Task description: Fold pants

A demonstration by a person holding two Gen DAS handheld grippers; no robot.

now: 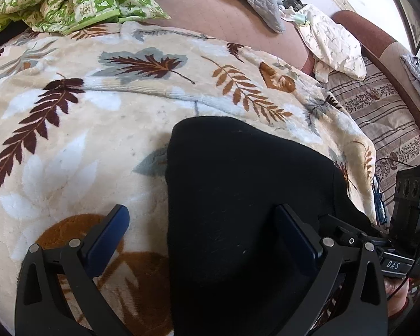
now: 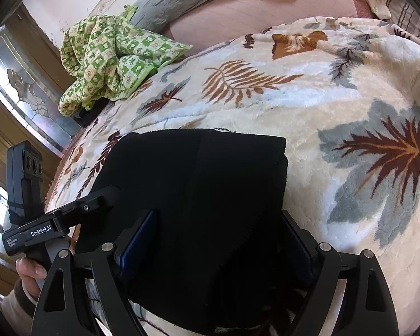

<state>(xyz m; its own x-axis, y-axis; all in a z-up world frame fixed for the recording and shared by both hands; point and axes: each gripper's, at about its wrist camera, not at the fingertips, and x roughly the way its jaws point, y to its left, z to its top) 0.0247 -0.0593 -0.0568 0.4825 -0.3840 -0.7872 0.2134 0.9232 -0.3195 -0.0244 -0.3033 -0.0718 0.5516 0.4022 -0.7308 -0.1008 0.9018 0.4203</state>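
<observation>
Left gripper (image 1: 198, 232): nearest its camera, jaws spread wide; one finger (image 1: 109, 238) stands over the leaf blanket (image 1: 70, 140), the other over black cloth, and neither pad presses anything

Right gripper (image 2: 218, 235): jaws also well apart, straddling the near end of the cloth; the fabric lies between the fingers (image 2: 138, 238) but I cannot see either pad pinching it

Pants (image 2: 198, 184): black, already doubled into a thick compact block, lying flat on the blanket just ahead of and under both grippers; far edge looks square in the right wrist view

Other gripper seen: the left gripper shows at the left of the right wrist view, held by a hand (image 2: 30, 271)

Step in hand, my judgement: letting go after a fold, or setting up the next one

Doing it well: lift both grippers clear without snagging the top layer; if another fold is due, bite both near corners through all layers, evenly

Beyond the grippers: green patterned cloth (image 2: 106, 56) far off, not involved
</observation>
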